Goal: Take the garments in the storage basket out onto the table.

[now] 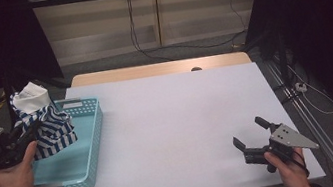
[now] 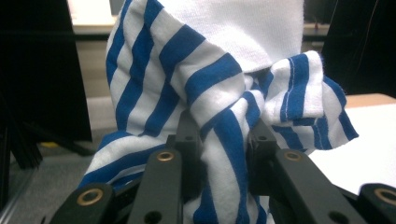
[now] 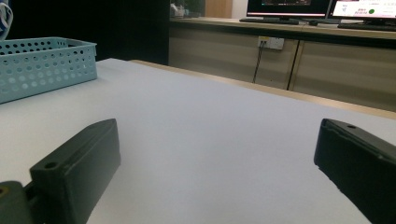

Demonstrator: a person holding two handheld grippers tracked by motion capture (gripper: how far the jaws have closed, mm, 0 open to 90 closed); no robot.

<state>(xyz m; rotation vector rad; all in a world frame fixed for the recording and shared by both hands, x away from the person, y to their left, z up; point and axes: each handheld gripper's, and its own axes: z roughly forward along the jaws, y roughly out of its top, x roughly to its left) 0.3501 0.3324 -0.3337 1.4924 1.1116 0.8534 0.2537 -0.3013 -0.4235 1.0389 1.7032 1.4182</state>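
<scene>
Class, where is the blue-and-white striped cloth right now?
In the high view the striped cloth is at far left, clamped in the left gripper and held above the near-left part of the blue basket.

The striped cloth (image 2: 205,93) is soft knit cotton, matt. The basket (image 1: 91,136) is perforated turquoise plastic, slightly glossy. The surface (image 1: 179,122) is smooth, matt white, edged in wood.

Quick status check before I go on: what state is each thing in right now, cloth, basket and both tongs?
Striped cloth: bunched, gripped and lifted above the basket's left edge.
Blue basket: upright at the table's left edge, bare floor visible inside.
Left tongs: shut on the cloth, a fold pinched between the jaws.
Right tongs: open, nothing between the jaws, low over the white table.
</scene>
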